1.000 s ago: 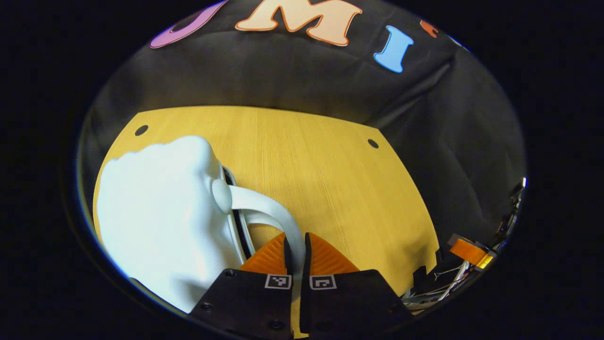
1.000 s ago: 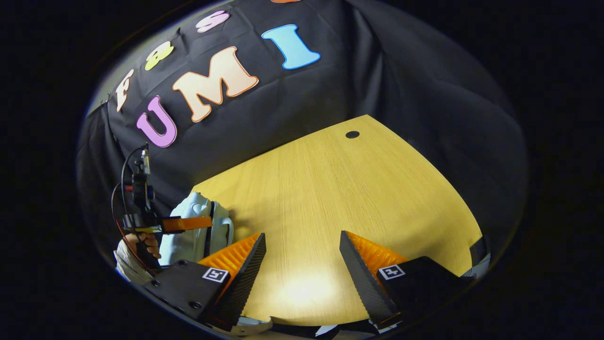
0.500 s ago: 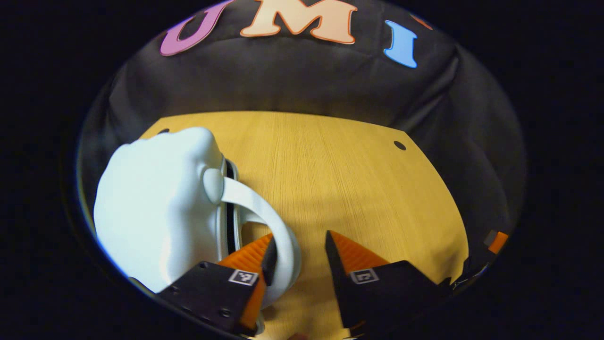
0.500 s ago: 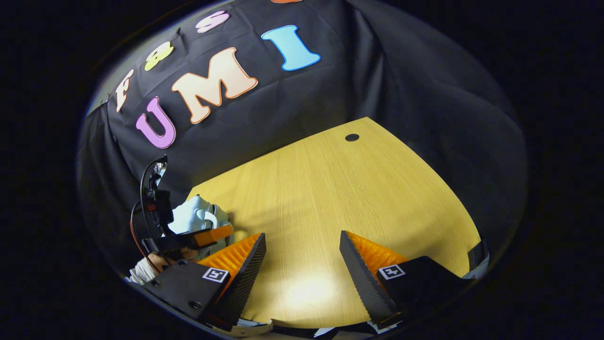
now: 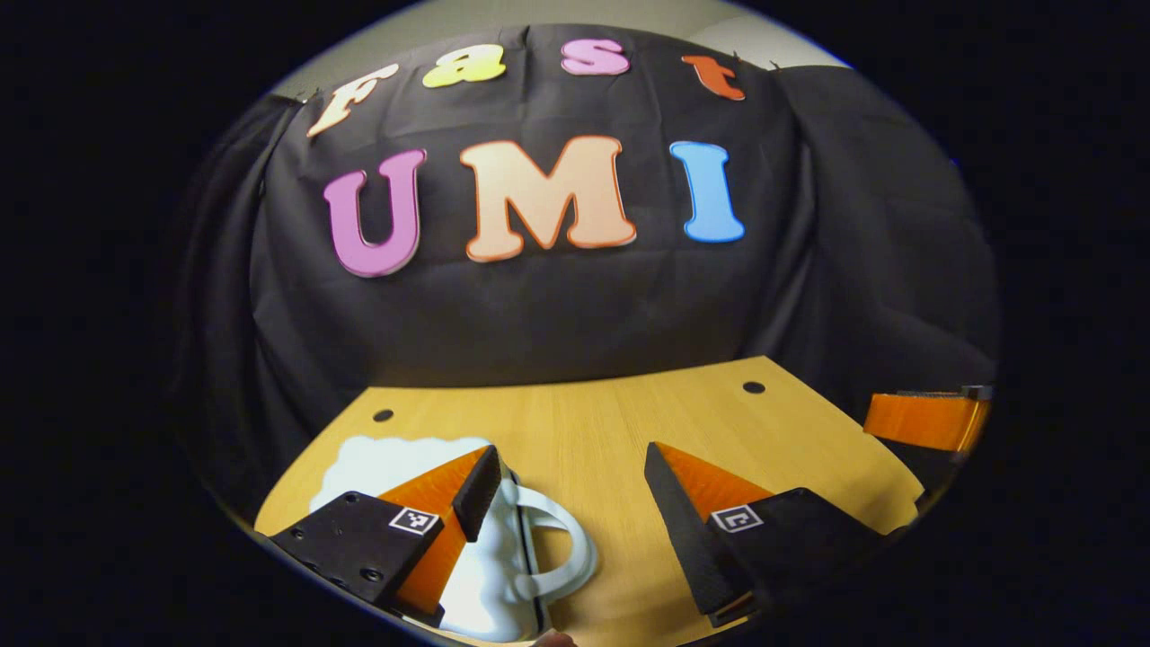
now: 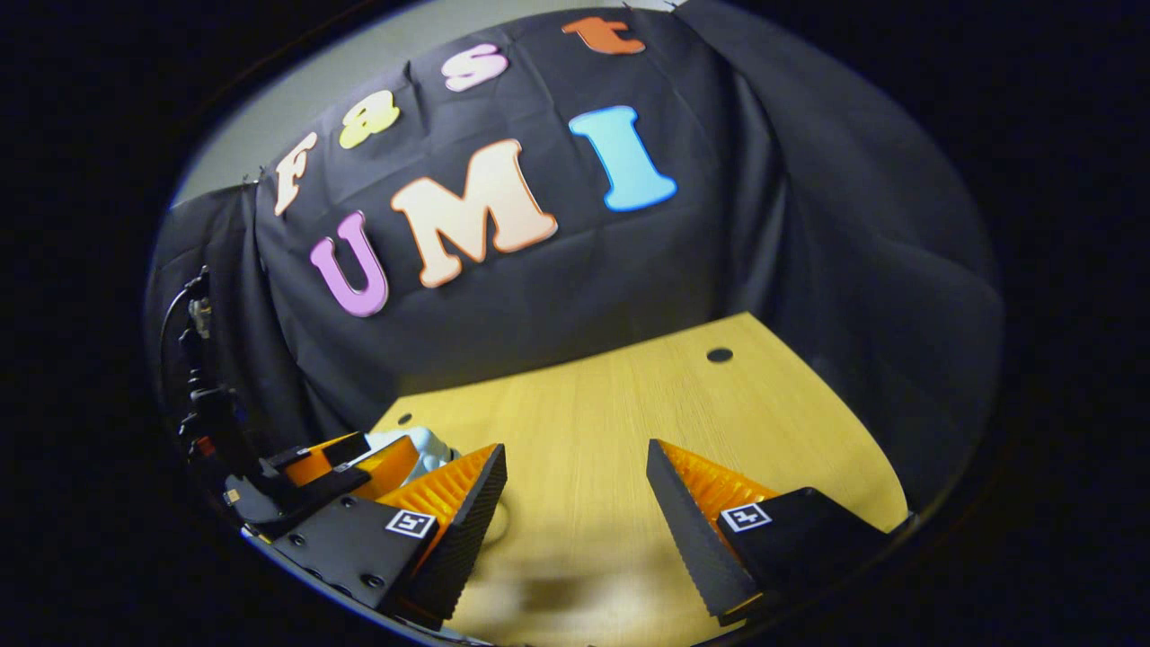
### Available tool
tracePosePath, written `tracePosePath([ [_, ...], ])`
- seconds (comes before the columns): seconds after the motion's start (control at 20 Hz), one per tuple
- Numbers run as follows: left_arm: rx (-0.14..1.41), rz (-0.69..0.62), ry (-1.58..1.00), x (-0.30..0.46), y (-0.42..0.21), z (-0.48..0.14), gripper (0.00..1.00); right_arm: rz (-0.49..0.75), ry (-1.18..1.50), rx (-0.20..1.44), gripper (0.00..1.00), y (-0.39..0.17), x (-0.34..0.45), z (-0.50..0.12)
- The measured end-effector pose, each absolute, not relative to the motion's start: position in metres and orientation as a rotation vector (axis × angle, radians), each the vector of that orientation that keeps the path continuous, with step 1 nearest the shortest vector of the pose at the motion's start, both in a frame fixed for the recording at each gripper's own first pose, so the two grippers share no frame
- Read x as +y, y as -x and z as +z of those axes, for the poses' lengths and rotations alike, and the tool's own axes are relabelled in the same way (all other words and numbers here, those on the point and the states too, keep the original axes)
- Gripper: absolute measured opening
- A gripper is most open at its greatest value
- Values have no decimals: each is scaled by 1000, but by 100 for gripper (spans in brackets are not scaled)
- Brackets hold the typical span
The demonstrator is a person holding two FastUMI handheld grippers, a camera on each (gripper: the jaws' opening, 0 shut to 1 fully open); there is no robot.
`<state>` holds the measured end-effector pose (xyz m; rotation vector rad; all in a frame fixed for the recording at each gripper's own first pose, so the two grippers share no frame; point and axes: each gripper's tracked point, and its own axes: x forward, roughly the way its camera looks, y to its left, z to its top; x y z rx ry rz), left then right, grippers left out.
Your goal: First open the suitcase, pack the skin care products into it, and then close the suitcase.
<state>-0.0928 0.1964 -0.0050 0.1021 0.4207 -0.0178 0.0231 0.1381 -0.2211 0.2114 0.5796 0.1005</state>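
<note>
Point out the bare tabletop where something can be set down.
Free: the wooden table from the white suitcase and its handle across to the far edge. The table's left side is crowded by the suitcase, under the open left gripper.

Held over the wooden desk (image 6: pixel 629 431), right gripper (image 6: pixel 575 503) with its two fingers spread wide apart, nothing between them. Toward the desk's left edge, pale suitcase (image 6: pixel 429 444) lying partly hidden behind the left gripper (image 6: pixel 346 467), whose finger state could not be told. Small round hole (image 6: pixel 719 355) near the desk's far right corner.
</note>
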Motion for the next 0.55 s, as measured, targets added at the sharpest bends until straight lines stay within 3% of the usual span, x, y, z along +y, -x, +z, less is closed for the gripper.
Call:
tracePosePath([
  [0.25,281,-4,-87,189,101,62,93,87,-131,297,99,-53,139,-137],
  [0.55,201,-77,-41,159,82,103,93,93,25,72,98,-42,144,-64],
])
